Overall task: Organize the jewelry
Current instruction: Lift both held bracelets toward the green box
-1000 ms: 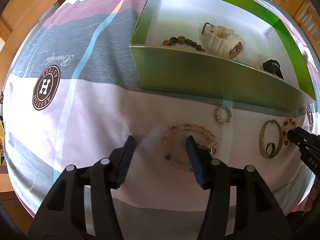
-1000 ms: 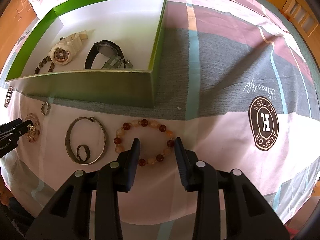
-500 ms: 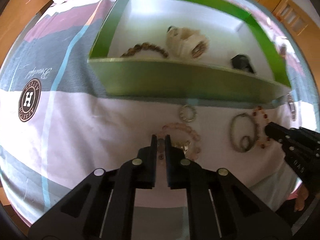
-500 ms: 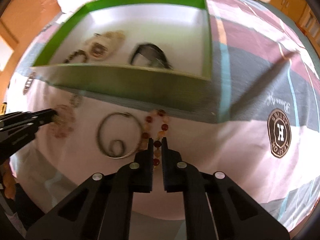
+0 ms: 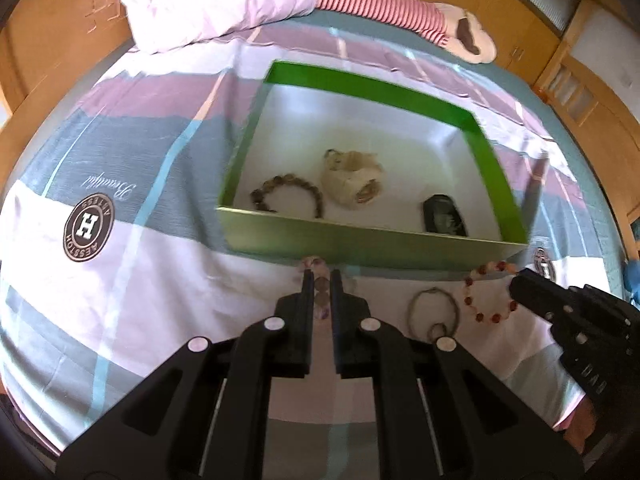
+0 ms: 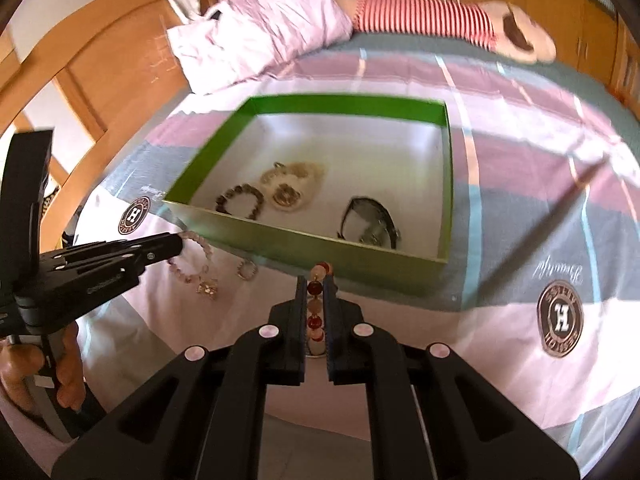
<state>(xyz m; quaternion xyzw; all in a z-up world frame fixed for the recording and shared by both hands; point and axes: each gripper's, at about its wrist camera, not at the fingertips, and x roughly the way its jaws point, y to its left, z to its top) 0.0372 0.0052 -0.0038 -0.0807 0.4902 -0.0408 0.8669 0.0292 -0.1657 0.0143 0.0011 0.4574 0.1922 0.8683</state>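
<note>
2 grippers, 1 bracelet each, in front of the green box point(image 5: 372, 246).
Left gripper point(image 5: 321, 276) clamps the pink bracelet point(image 6: 191, 258); right gripper point(image 6: 315, 280) clamps the red-amber bracelet point(image 5: 490, 292), both beside the near box wall.

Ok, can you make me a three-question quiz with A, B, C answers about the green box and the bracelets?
1. Where is the black watch?
A. Inside the green box
B. On the pillow
C. On the floor

2. How many things lie inside the box?
A. One
B. Three
C. Six

3. What is the right gripper doing?
A. Wide open over nothing
B. Shut on the red bead bracelet
C. Shut on the pillow

Answers:
1. A, the watch lies on the box's white floor near the front wall.
2. B, there is the brown bead bracelet, the cream watch and the black watch.
3. B, the beads sit squeezed between its two fingers, as the pink bracelet sits in the left gripper.
</note>
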